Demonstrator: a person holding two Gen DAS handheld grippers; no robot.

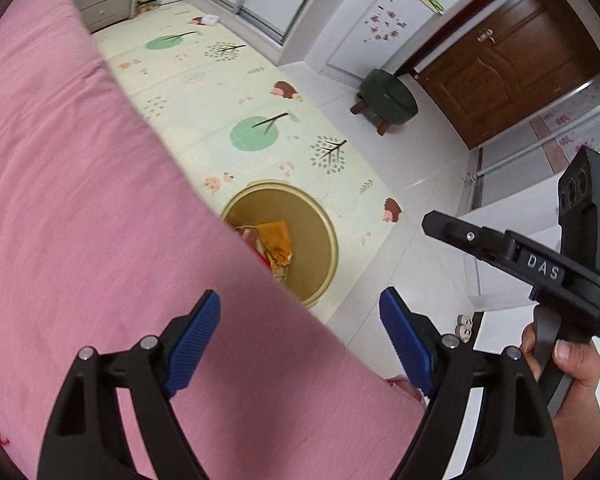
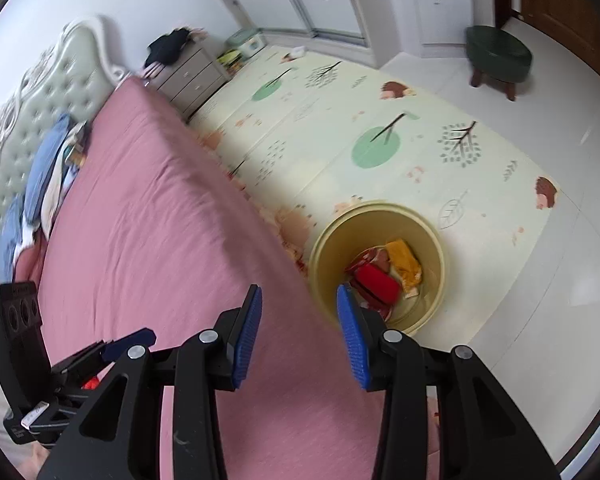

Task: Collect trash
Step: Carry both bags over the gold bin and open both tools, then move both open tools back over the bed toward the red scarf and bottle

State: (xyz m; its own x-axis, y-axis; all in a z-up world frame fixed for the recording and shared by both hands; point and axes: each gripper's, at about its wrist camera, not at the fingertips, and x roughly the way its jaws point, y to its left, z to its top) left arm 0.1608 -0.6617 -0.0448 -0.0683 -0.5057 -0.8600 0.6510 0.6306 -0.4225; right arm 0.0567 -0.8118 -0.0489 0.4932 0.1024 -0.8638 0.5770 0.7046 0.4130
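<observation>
A round yellow bin (image 2: pixel 432 240) stands on the play mat beside the pink bed (image 2: pixel 160 240). Red wrappers (image 2: pixel 378 280) and an orange wrapper (image 2: pixel 404 266) lie inside it. In the left wrist view the bin (image 1: pixel 320 240) is partly hidden behind the bed edge, with the orange wrapper (image 1: pixel 276 242) showing. My left gripper (image 1: pixel 300 316) is open and empty above the bed edge. My right gripper (image 2: pixel 300 316) is open and empty, over the bed edge just left of the bin. The right gripper also shows at the right of the left wrist view (image 1: pixel 540 264).
The patterned play mat (image 2: pixel 380 128) covers the floor next to the bed. A dark green stool (image 2: pixel 498 58) stands on white tiles near a brown door (image 1: pixel 512 72). A grey drawer chest (image 2: pixel 192 76) stands at the bed head. Blue bedding (image 2: pixel 48 168) lies by the headboard.
</observation>
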